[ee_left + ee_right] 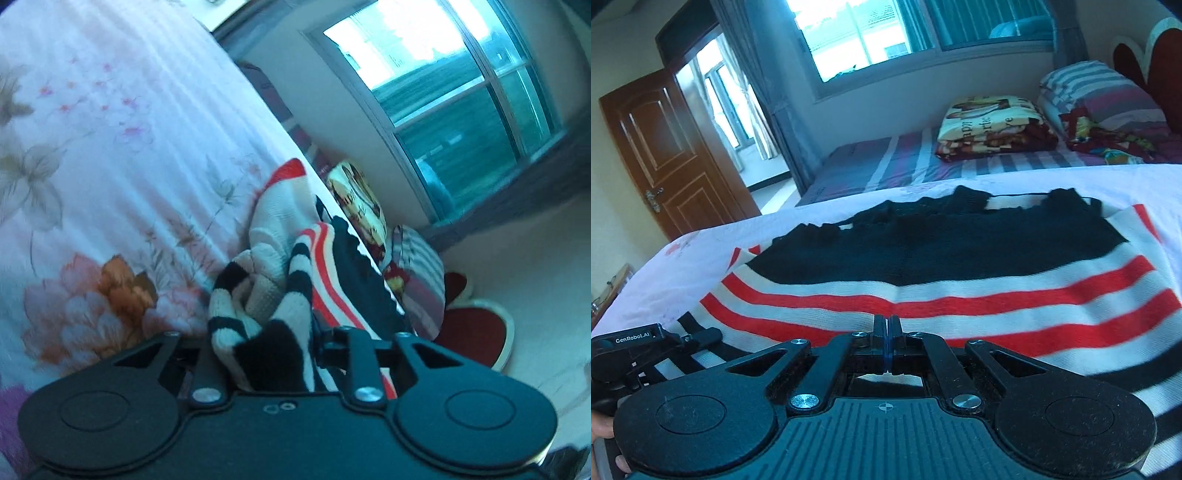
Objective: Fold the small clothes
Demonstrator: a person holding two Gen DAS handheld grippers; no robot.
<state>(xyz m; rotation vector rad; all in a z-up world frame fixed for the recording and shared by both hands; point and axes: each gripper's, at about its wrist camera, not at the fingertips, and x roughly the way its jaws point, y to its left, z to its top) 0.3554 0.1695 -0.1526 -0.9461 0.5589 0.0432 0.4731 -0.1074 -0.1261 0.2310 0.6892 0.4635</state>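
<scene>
Because it is knitted, the striped sweater (960, 295) will likely handle as a soft, floppy, fairly light thing: it should sag and bunch wherever it is not supported, and it will not slip much against rubber pads. It lies spread on the flowered bedsheet (92, 147), its black part farther from the right wrist camera and its red and white stripes nearer. A sound hold would be at an edge or corner, taking a full pinch of the knit so the cloth hangs evenly rather than stretching at one point.

From the left wrist view, a bunched fold of the sweater (273, 295), black and white stripes with some red, rises between the jaws of the left gripper (273, 354), which stand narrow and appear to clamp that wad. The fingertips are hidden by the cloth, so the grip is judged from how the fabric gathers.

The right gripper (886, 332) is fully closed, its pads meeting just above the nearest red stripe. Whether a thin edge of knit is caught between them cannot be told.
</scene>
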